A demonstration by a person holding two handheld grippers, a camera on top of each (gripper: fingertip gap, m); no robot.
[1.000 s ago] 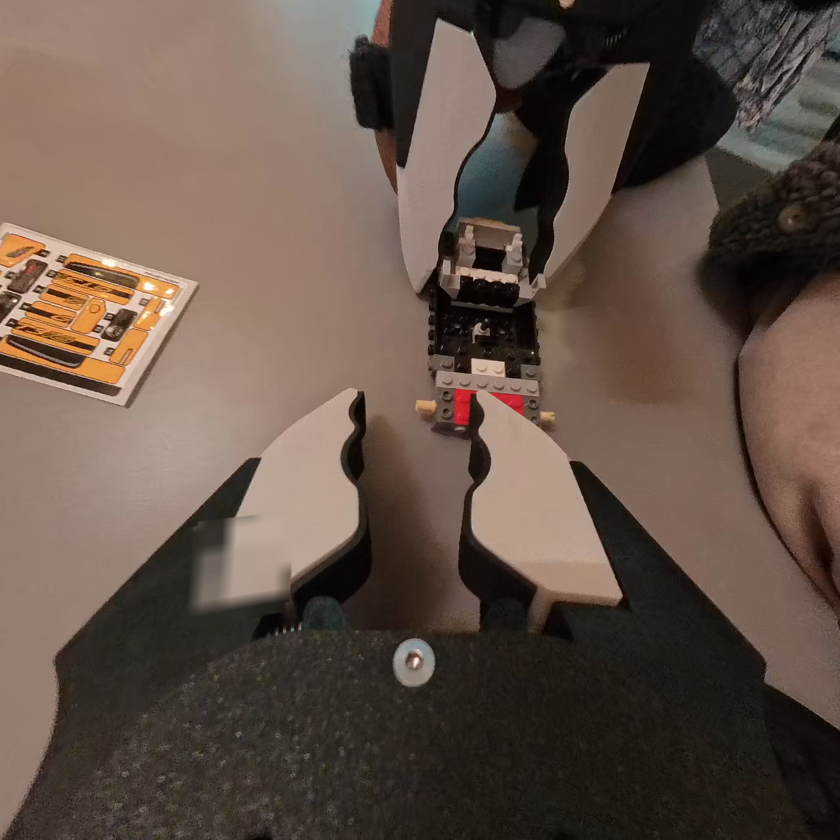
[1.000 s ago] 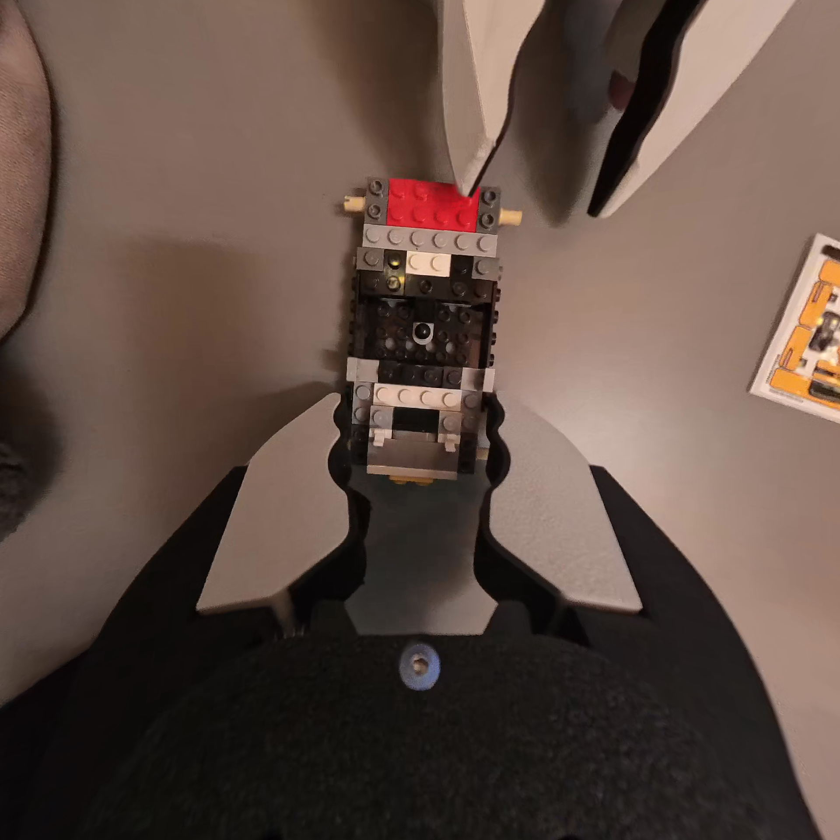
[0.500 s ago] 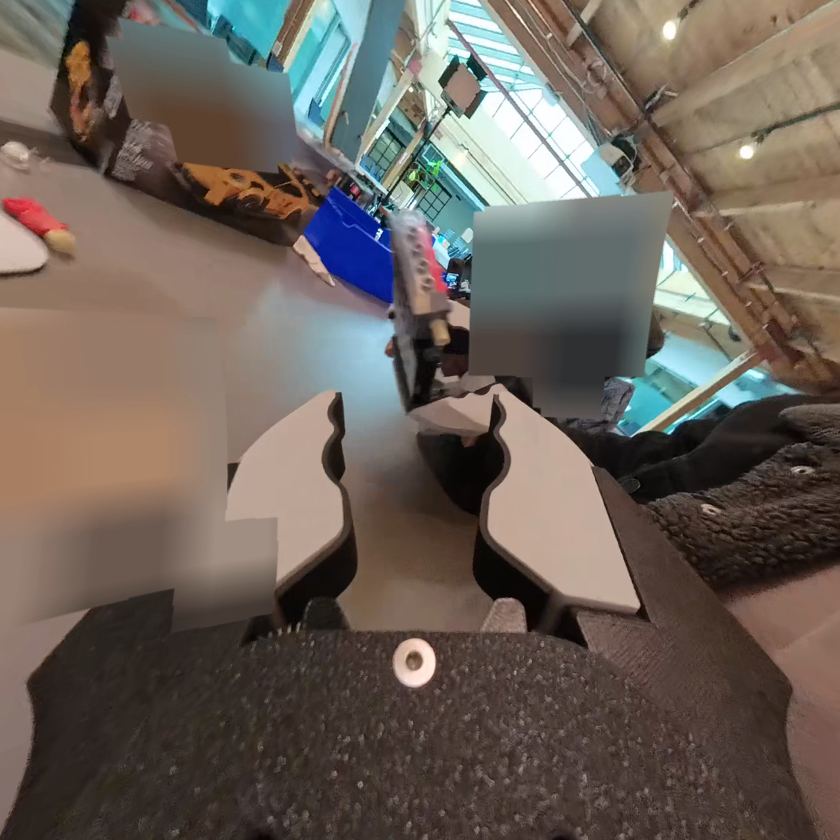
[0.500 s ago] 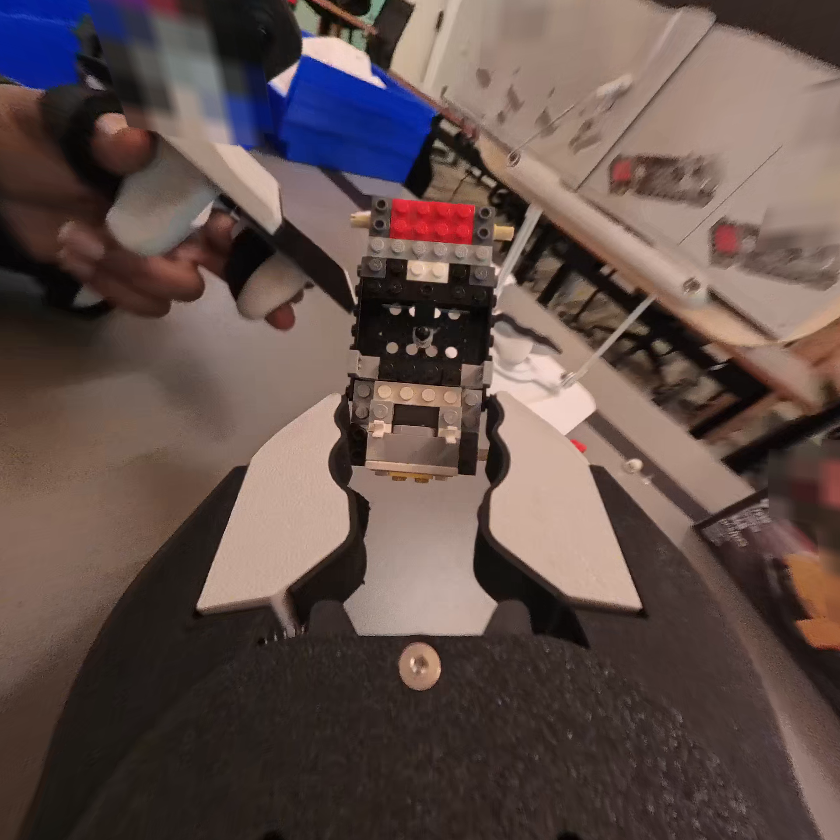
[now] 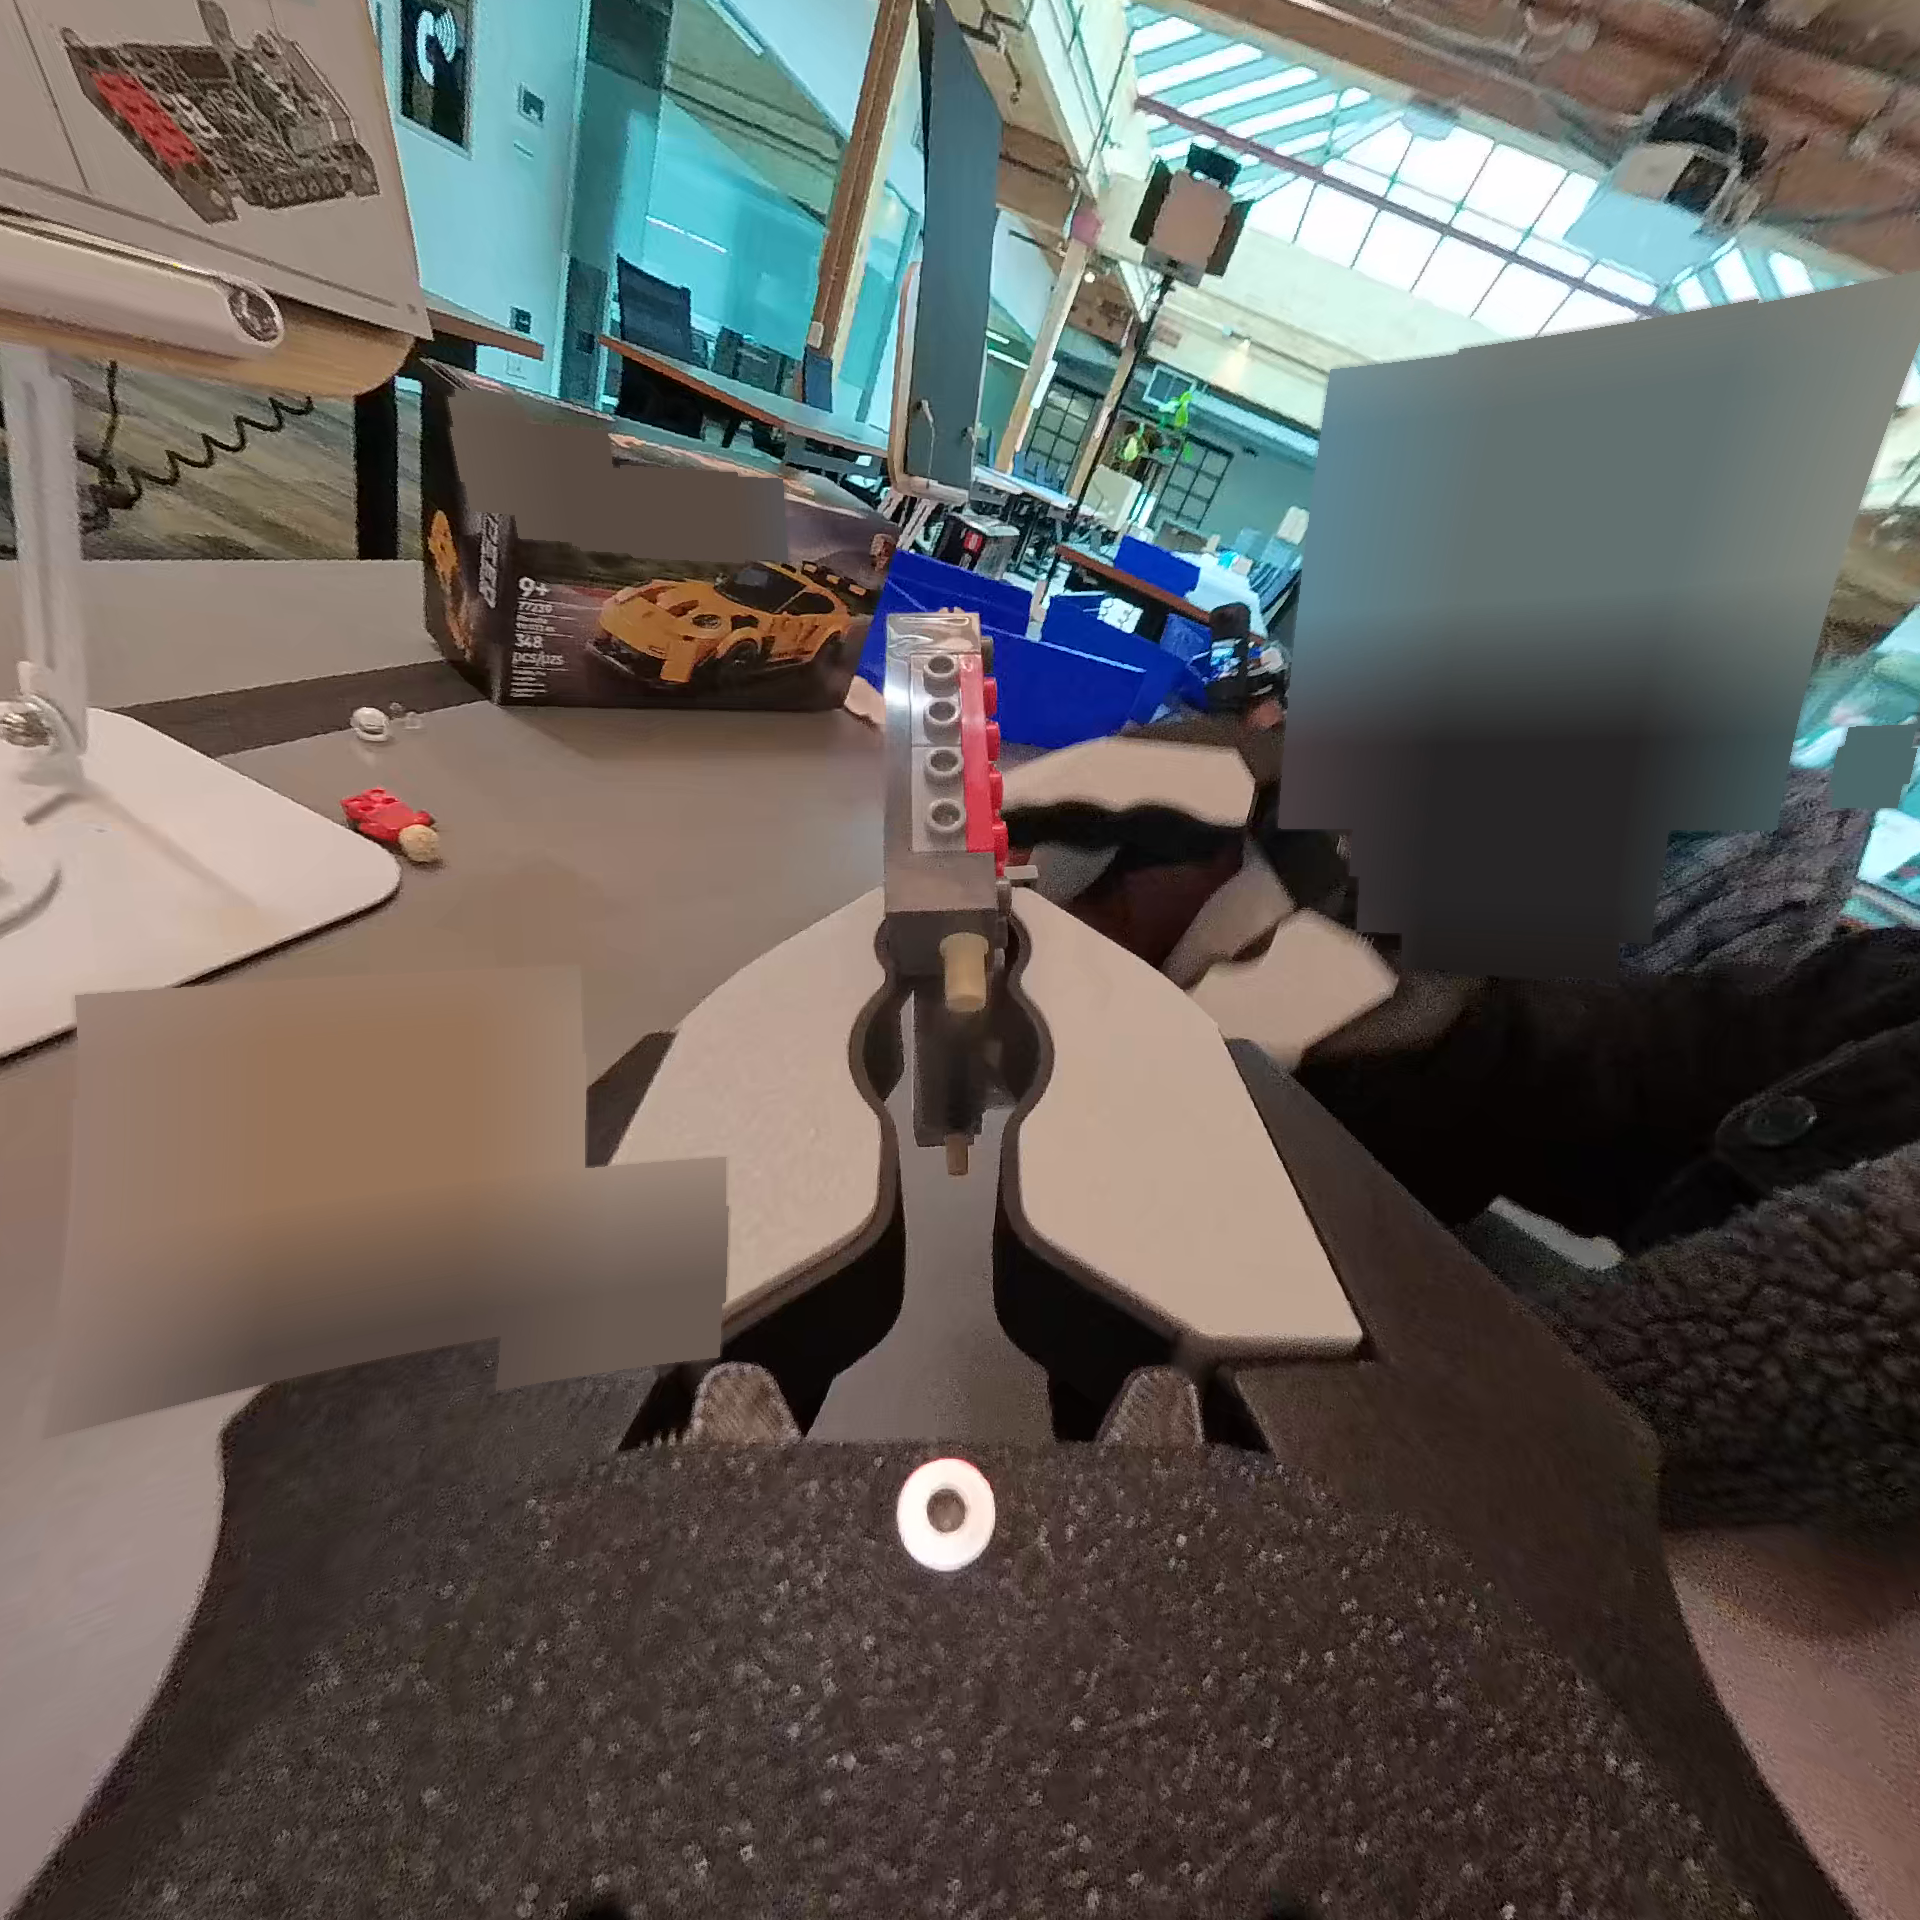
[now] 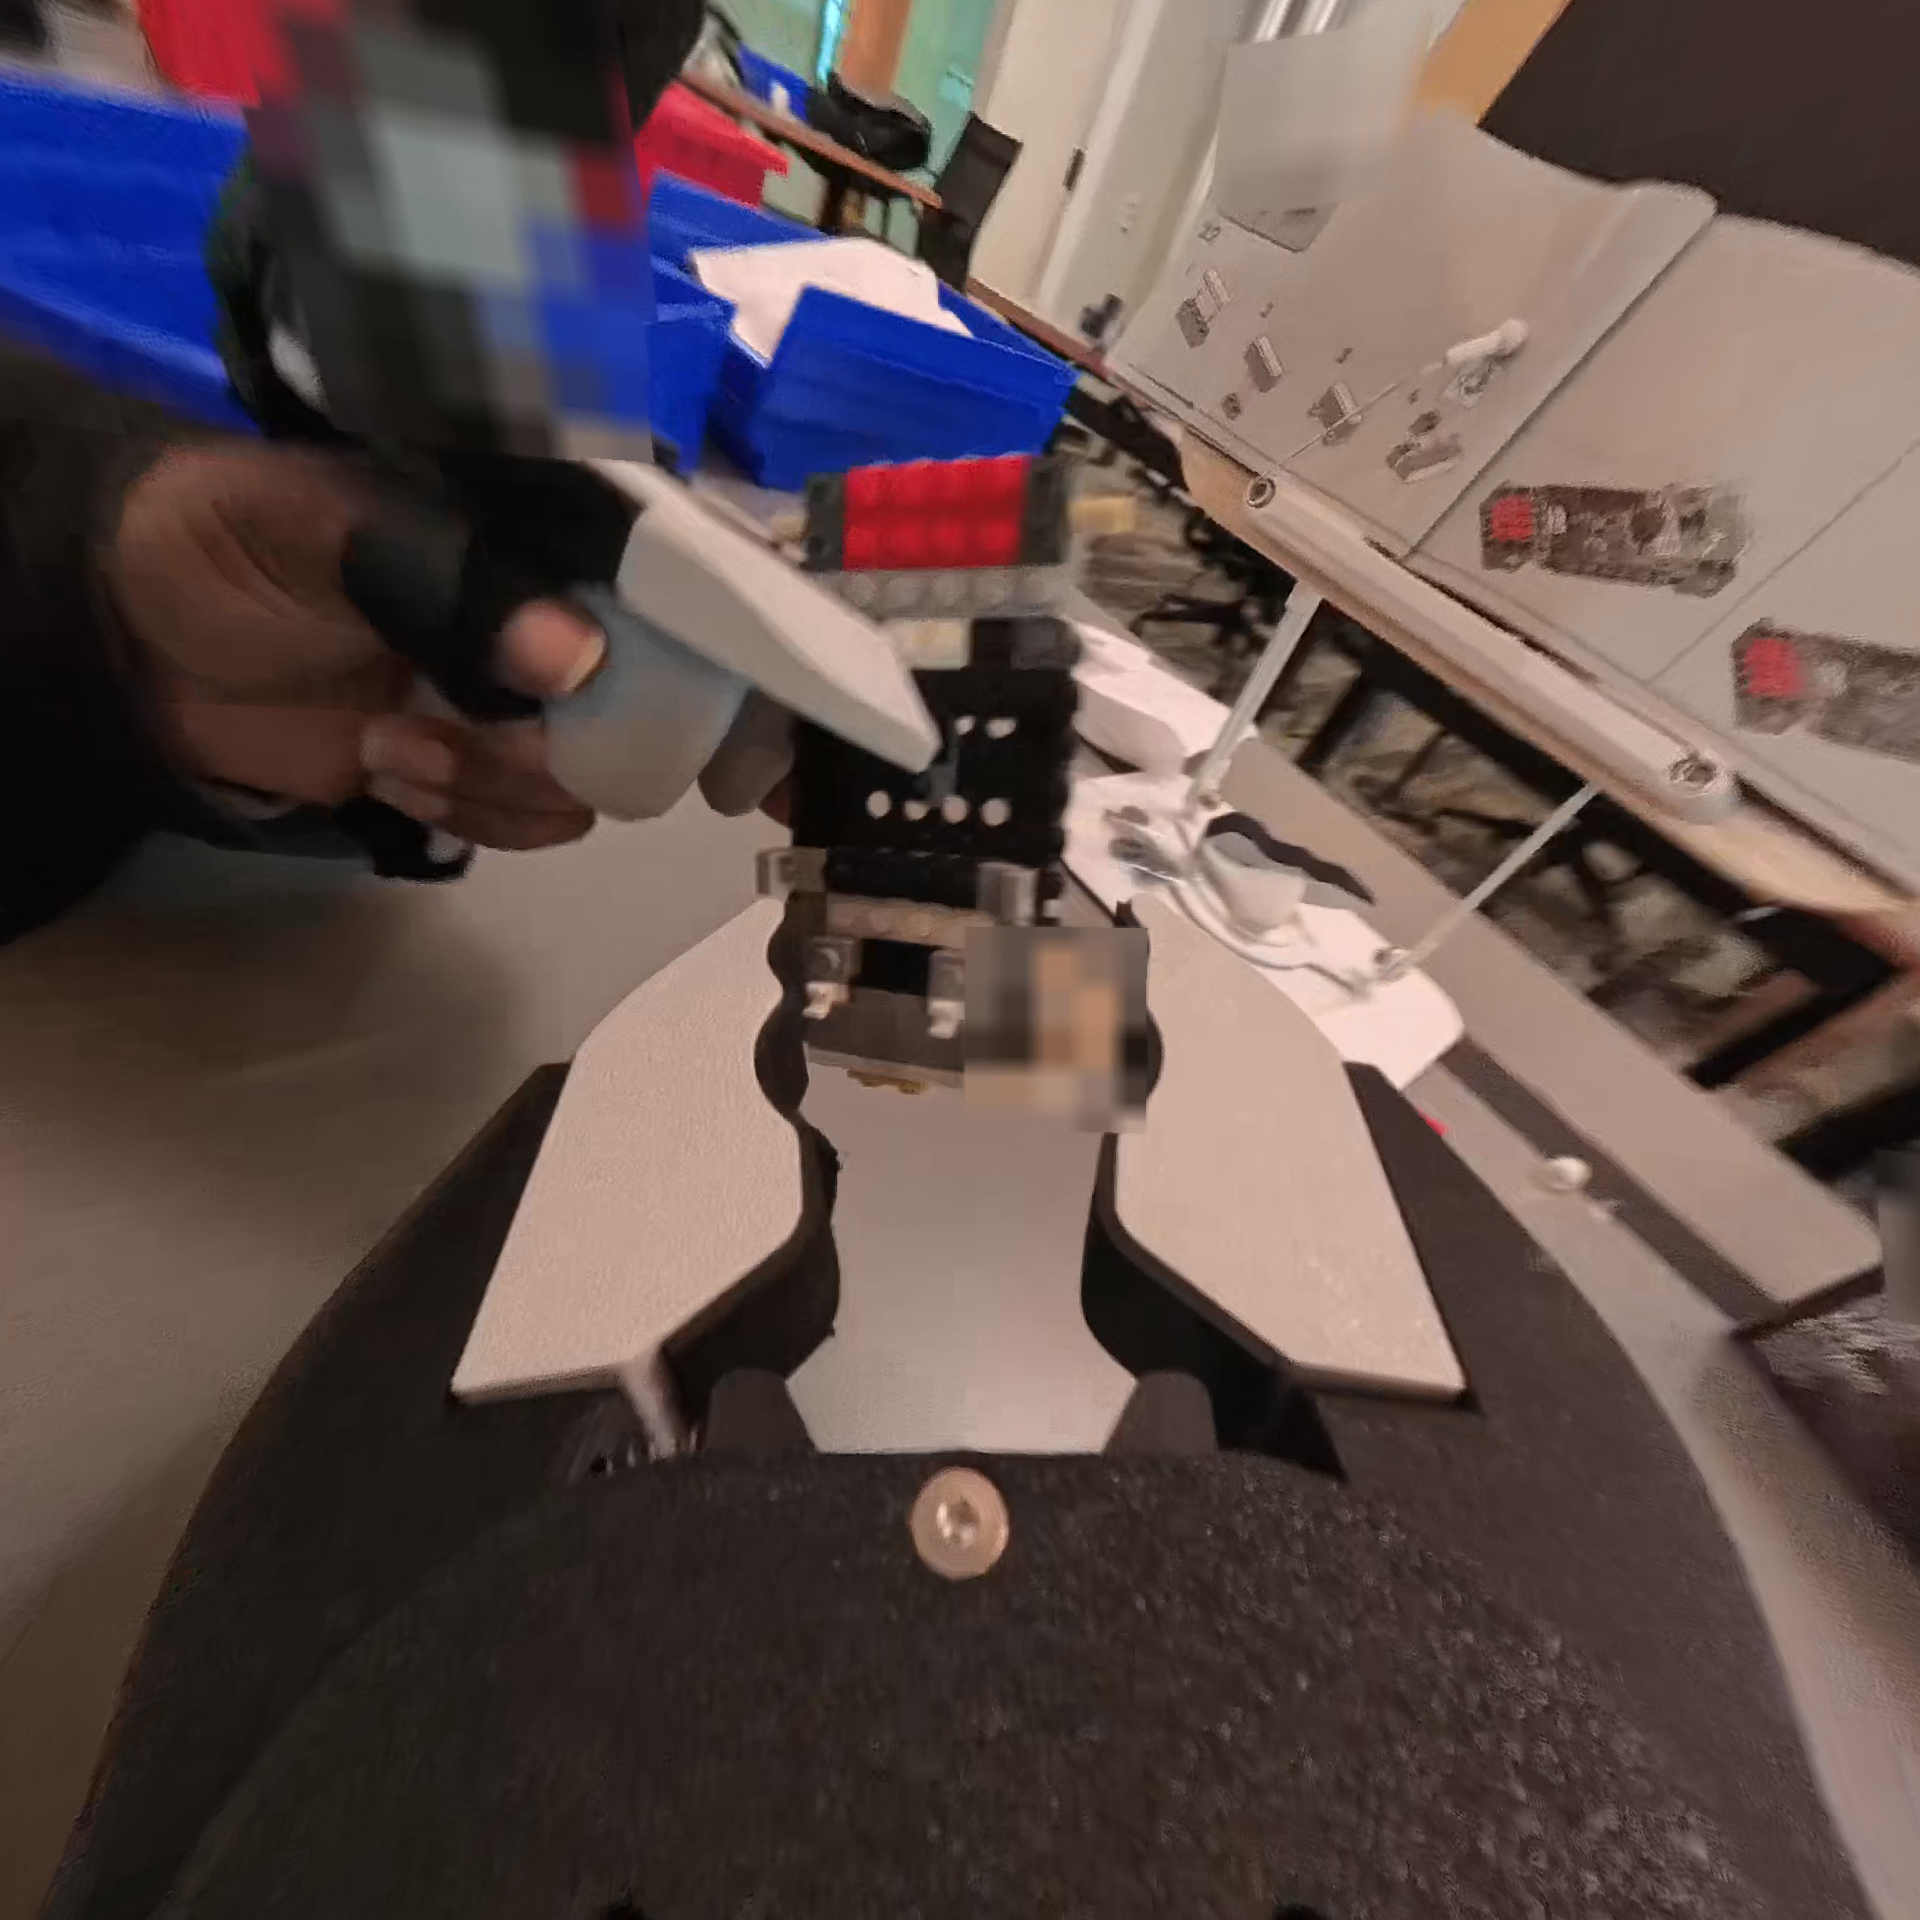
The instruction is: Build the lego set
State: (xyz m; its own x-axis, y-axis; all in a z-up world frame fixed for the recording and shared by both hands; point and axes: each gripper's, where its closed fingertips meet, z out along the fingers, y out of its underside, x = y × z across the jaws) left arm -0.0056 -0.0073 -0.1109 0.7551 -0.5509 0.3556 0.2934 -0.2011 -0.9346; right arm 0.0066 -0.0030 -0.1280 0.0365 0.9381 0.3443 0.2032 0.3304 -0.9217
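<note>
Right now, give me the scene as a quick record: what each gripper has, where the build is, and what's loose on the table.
build: partly built lego chassis, black and grey with a red plate at its far end, lifted off the table
right gripper: shut on the chassis near end
left gripper: shut on the chassis end with the tan axle pin
loose parts: red piece with a tan part, small clear bits on the grey table
set box: standing behind them
instructions: on a stand, upper left
</note>
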